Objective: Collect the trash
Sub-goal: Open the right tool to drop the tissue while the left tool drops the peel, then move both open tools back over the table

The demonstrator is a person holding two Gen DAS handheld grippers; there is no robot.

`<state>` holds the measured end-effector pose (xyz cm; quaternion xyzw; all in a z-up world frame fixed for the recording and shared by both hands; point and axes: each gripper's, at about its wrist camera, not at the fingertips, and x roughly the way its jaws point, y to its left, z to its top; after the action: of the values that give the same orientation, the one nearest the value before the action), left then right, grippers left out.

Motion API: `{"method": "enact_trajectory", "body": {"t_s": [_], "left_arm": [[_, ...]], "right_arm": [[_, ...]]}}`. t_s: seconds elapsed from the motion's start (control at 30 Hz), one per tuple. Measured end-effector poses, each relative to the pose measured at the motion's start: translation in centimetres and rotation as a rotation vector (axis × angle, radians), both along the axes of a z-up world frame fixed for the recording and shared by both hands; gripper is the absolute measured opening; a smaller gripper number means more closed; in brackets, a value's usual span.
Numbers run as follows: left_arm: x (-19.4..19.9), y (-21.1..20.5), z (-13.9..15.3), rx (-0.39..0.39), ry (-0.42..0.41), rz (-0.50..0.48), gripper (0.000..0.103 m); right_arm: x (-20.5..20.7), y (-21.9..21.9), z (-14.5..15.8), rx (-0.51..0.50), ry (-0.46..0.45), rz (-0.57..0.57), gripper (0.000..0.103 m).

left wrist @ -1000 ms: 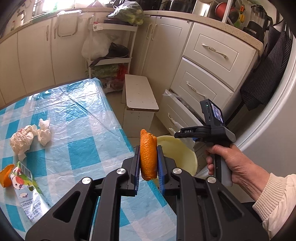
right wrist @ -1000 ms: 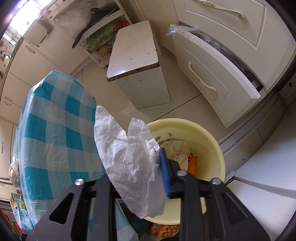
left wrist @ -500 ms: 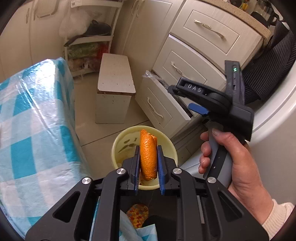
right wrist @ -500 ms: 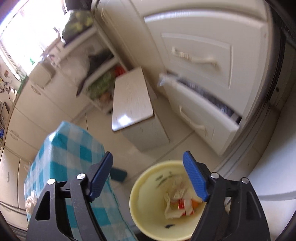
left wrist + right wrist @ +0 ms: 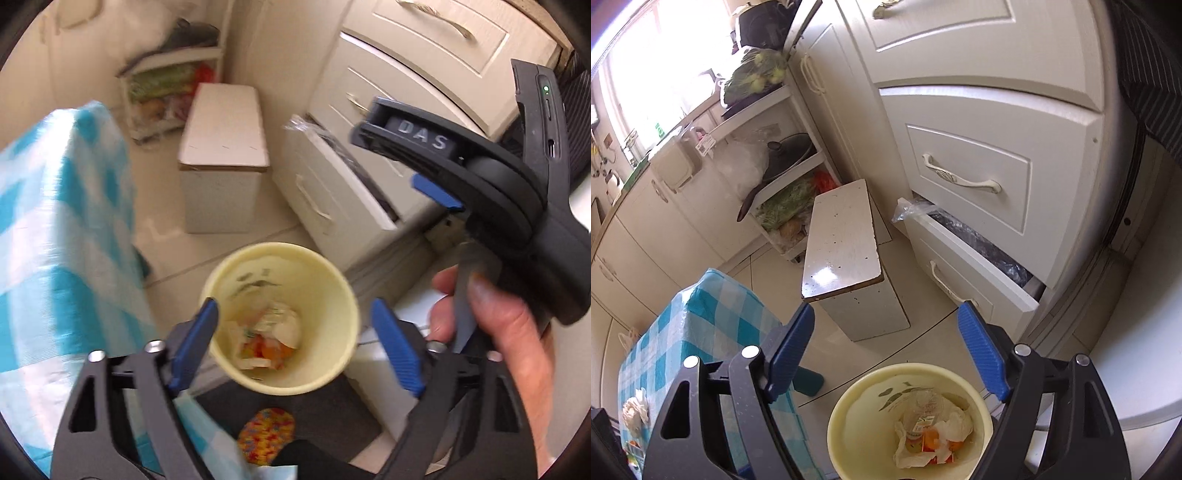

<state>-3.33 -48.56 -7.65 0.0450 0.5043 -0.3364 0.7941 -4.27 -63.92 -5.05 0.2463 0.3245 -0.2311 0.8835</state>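
Now, starting at your left, the checked tablecloth [image 5: 62, 229] hangs just beside your left gripper [image 5: 295, 338], whose jaws stand wide with nothing between them; more trash, a crumpled tissue [image 5: 635, 410], lies on that table, far to the left of your right gripper [image 5: 886, 350]. Straight below and ahead of both grippers sits the yellow bin [image 5: 284, 317], with paper, a clear wrapper and orange scraps inside. Your right gripper is also spread wide and empty, and it shows in the left view up and to the right, gripped by your right hand [image 5: 491, 332]. The two tools are close together here, so swinging back toward the table could knock them against each other. The draping cloth could catch a finger and drag the remaining trash off the edge.
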Motion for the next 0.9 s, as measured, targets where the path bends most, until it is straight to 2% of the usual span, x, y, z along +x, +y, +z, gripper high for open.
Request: {"method": "enact_trajectory", "body": {"t_s": [0.23,0.47,0.67,0.9], "left_arm": [[-0.4,6.4,2.8,-0.018,-0.096,0.137,0.094],[-1.7,12.0,6.2,-0.034,-0.191,0.176,0.095],[-2.9,16.9,8.8,-0.026,-0.274,0.197,0.096],[-3.8,22.3,11.1,-0.025,-0.329,0.256,0.096]], "right_arm": [[0.6,1.7,0.4,-0.085,0.020,0.036,0.085],[1.3,3.7,0.7,-0.155,0.067,0.077,0.085],[1.3,5.1,1.7,-0.170,0.060,0.081,0.088],[1.3,8.0,3.5,-0.177,0.022,0.114,0.090]]}}
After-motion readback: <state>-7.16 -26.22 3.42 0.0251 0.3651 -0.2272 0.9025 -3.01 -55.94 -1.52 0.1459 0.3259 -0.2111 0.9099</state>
